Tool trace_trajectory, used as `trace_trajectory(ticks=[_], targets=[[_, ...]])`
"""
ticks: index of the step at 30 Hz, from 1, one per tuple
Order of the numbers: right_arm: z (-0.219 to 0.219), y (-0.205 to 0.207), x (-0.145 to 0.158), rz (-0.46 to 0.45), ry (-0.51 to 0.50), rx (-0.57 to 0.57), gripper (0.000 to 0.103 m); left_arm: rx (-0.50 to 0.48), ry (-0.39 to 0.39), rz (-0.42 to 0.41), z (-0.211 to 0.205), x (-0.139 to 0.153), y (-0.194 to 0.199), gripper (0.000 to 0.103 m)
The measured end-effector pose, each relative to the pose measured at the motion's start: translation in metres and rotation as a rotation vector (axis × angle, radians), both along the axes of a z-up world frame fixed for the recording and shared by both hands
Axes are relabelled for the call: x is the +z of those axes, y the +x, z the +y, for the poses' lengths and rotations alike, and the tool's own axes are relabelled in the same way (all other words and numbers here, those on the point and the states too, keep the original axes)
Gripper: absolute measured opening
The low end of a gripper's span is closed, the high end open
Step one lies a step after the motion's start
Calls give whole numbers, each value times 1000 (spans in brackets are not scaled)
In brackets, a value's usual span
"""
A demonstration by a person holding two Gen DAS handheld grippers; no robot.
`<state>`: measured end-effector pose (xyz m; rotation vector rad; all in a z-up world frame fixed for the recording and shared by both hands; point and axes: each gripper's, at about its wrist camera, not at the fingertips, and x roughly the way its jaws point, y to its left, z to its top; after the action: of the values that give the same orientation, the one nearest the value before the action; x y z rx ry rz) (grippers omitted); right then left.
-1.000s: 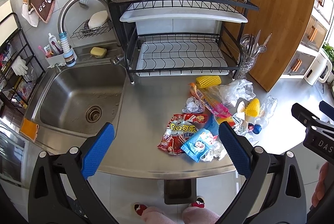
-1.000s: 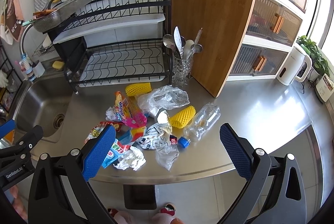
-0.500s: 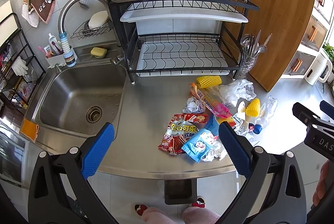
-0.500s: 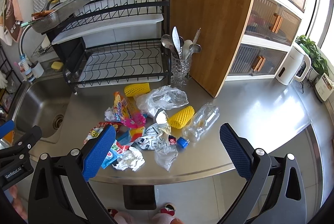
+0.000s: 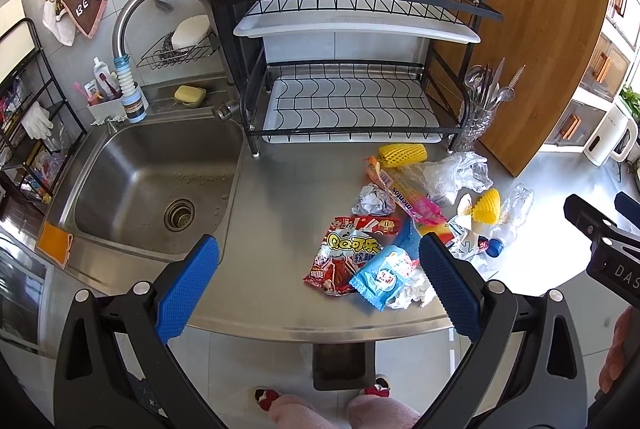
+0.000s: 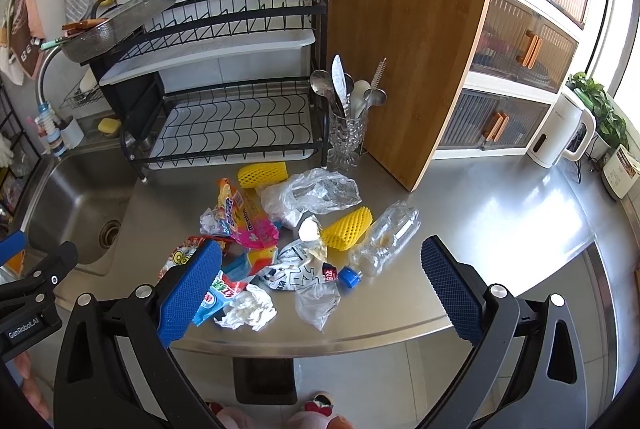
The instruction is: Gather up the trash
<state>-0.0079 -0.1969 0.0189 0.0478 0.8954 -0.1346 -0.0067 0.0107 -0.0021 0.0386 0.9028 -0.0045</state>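
Observation:
A heap of trash lies on the steel counter (image 5: 280, 197): a red snack bag (image 5: 348, 253), a light-blue wrapper (image 5: 380, 277), a pink candy wrapper (image 6: 248, 225), crumpled white paper (image 6: 248, 313), two yellow foam nets (image 6: 262, 175) (image 6: 346, 229), a clear plastic bag (image 6: 316, 191) and a crushed clear bottle (image 6: 386, 239) with a blue cap. My left gripper (image 5: 316, 285) hovers open above the counter's front edge, left of the heap. My right gripper (image 6: 320, 289) is open too, above the heap's near side. Neither holds anything.
A steel sink (image 5: 156, 181) lies at the left. Behind the heap stand a black dish rack (image 5: 352, 97), a glass cutlery holder (image 6: 346, 133) and a leaning wooden board (image 6: 404, 41). A white kettle (image 6: 560, 129) stands far right. A dark bin (image 6: 264, 381) sits on the floor below the counter edge.
Both grippers have barely shifted; the right wrist view drifted very slightly. Nothing was taken hold of or let go.

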Motion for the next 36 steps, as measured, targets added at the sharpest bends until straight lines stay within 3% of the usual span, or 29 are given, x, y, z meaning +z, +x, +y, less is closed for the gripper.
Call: trace_trajectory(ticks=[5,10,19,23,28,32,36], targets=[[-14,0,-5,-12,30,-22,100,-46,-4,-15,-7,-10,1,94],[-25,6,-24,33,72,-34,100,-94,29,-29,-18,-23,2,93],[-27,12,-75,146,82,-37,99,-146,-52,98,-21,-76,15,90],[-33,16,-102,203,161,-36,87,-170,-69,131,-22,-100,19,84],[-36,20,-137,285,238,-39,69,-205,-79,147,-25,-124,27,69],[-39,21,-164,342,268,-44,51,-247,-76,125,-28,-134,32,69],[-39,22,-177,339,272,-44,49,-295,-58,115,-32,-143,36,69]])
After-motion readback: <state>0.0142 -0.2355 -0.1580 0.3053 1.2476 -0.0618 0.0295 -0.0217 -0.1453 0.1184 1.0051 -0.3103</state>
